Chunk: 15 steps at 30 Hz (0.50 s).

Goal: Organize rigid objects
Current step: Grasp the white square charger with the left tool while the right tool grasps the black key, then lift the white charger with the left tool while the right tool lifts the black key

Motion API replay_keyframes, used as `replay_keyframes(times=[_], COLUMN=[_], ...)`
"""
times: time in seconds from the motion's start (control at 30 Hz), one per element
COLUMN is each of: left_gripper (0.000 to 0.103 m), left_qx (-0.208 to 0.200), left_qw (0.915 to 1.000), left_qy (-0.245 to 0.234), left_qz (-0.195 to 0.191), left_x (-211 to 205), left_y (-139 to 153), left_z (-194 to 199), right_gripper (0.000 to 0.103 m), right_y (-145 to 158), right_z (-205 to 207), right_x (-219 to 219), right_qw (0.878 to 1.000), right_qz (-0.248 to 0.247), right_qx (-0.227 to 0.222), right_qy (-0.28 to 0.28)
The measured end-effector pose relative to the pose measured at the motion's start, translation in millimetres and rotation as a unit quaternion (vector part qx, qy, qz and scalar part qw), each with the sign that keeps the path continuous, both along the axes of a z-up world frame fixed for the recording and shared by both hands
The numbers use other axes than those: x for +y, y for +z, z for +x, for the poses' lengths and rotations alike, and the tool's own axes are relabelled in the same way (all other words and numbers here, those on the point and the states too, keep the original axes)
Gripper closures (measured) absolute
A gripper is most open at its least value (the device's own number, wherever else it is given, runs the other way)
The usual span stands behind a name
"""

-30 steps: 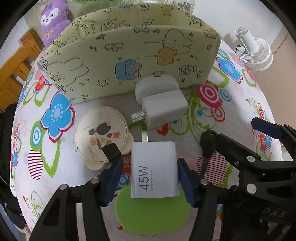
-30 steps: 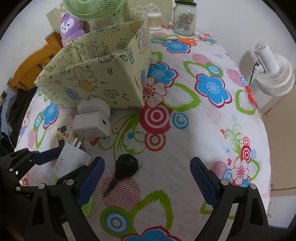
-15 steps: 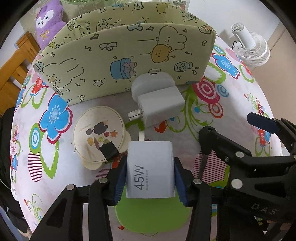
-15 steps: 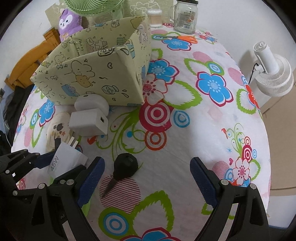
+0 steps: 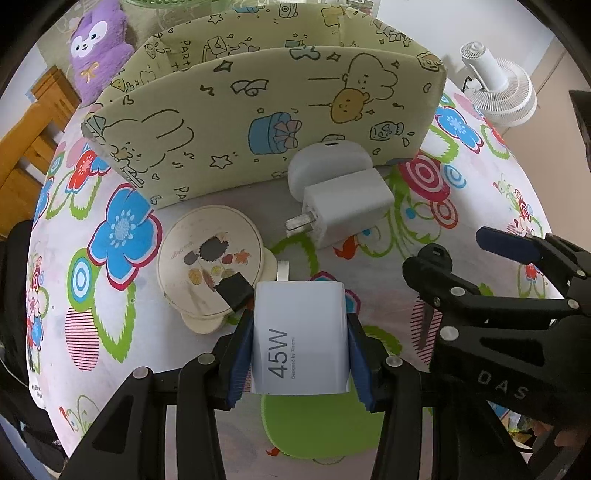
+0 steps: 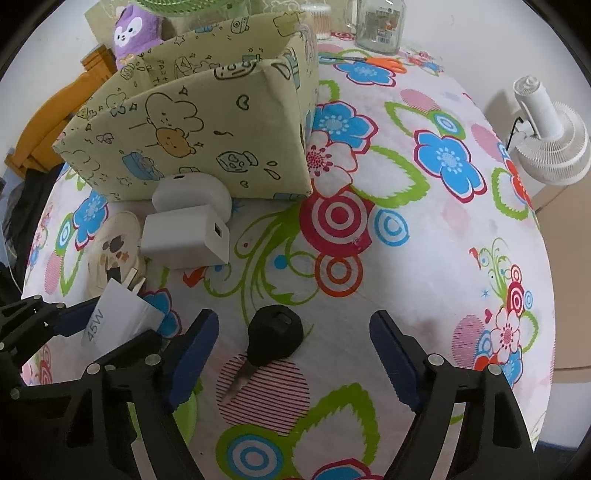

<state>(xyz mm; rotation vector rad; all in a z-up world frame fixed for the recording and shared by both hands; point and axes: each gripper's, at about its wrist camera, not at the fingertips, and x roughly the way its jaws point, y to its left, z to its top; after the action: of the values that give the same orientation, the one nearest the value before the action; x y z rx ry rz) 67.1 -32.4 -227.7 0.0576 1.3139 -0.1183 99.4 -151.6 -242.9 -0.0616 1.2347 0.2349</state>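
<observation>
A white 45W charger [image 5: 300, 334] sits clamped between the blue pads of my left gripper [image 5: 300, 354], which is shut on it just above the flowered tablecloth. The same charger [image 6: 118, 318] shows at the left edge of the right wrist view. My right gripper [image 6: 293, 360] hangs over a black-headed key [image 6: 271, 341] lying on the cloth; its jaws are closing, the key lies between them and the pads stand clear of it. A second white charger [image 5: 345, 210] and a white earbud case [image 5: 328, 160] lie before the pale green fabric storage box [image 5: 258, 110].
A round cream compact [image 5: 210, 260] lies left of the held charger. A white desk fan [image 6: 546, 136] stands off the table's right side. A glass jar [image 6: 378, 22] and orange scissors [image 6: 384, 62] sit far back; a purple plush [image 5: 98, 48] sits behind the box.
My left gripper has shut on the 45W charger, which lay loose between its open pads a second ago. The right gripper's jaws have drawn closer around the key.
</observation>
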Motion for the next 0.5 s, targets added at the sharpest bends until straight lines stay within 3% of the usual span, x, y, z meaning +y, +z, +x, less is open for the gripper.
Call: replay_keyframes(times=[0.37,0.43,0.5], left_gripper=[0.055,0.055,0.055], left_qx=[-0.002,0.002,0.004], left_qw=[0.9998,0.9999,0.9999], left_qy=[-0.018,-0.012,-0.007], left_qz=[0.003,-0.006,-0.015], left_x=[3,5,8], left_y=[-1,-2,-1], left_z=[6,8,9], right_gripper=[0.042,0.052,0.067], right_y=[-4,-4,-3], right_z=[0,-4,-10], right_x=[5,9,16], right_qw=[1.0,0.999,0.999], right_qz=[-0.022,-0.04,-0.039], right_qx=[0.008,-0.004,-0.013], right_qy=[-0.02,-0.014,0.005])
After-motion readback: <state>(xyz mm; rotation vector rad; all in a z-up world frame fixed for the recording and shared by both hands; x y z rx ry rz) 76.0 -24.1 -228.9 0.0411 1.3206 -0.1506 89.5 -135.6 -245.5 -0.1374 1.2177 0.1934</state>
